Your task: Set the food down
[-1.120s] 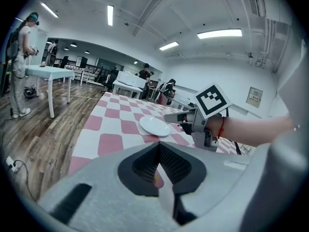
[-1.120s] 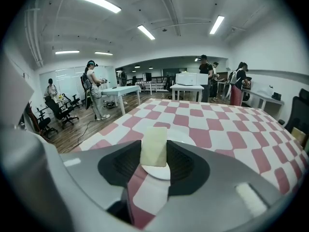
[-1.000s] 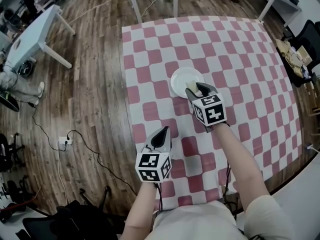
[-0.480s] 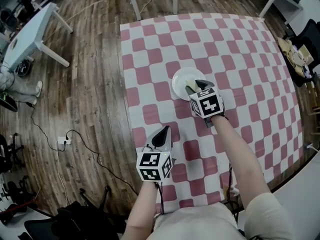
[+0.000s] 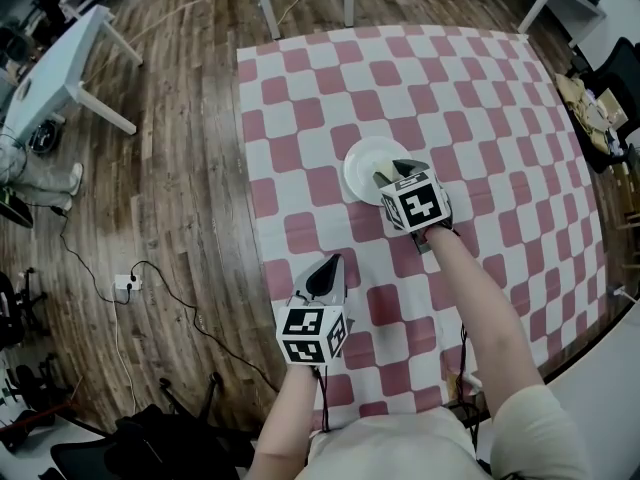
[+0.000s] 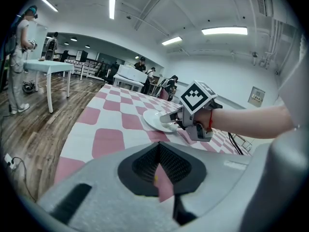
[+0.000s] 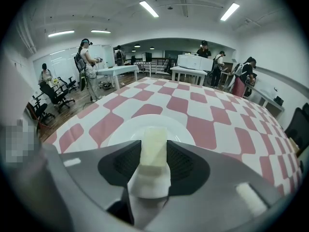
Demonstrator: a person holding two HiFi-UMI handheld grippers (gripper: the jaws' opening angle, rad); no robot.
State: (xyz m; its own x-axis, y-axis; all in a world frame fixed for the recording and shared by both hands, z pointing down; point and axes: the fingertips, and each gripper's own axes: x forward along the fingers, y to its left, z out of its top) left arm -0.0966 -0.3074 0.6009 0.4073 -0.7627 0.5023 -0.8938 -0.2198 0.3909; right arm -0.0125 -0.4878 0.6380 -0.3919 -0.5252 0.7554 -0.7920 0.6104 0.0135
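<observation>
1. The right gripper (image 7: 154,142) has its jaws spread wide and clamped on the food (image 7: 155,133), a pale cream block standing lengthwise between the pads, its far end sticking out past the tips.
2. The block hangs over the near part of a white plate (image 7: 118,132). The left gripper view shows the jaw tips low at the plate's near rim, but no view shows whether the block's underside touches the plate.
3. The plate sits on the pink-and-white checked worktop (image 7: 203,105), near its middle, with nothing else on the cloth around it.
4. The left gripper (image 5: 326,268) has its jaws closed together with nothing between them. It hovers over the worktop's near edge, well apart from the plate, and has no part in this step.
5. Judged from this, the step in hand is the placing itself: the food is carried over its target and not yet let go.
6. The next move calls for a short descent until the block rests on the plate, then opening the jaws and drawing back along their own line so the pads do not drag or tip it.
</observation>
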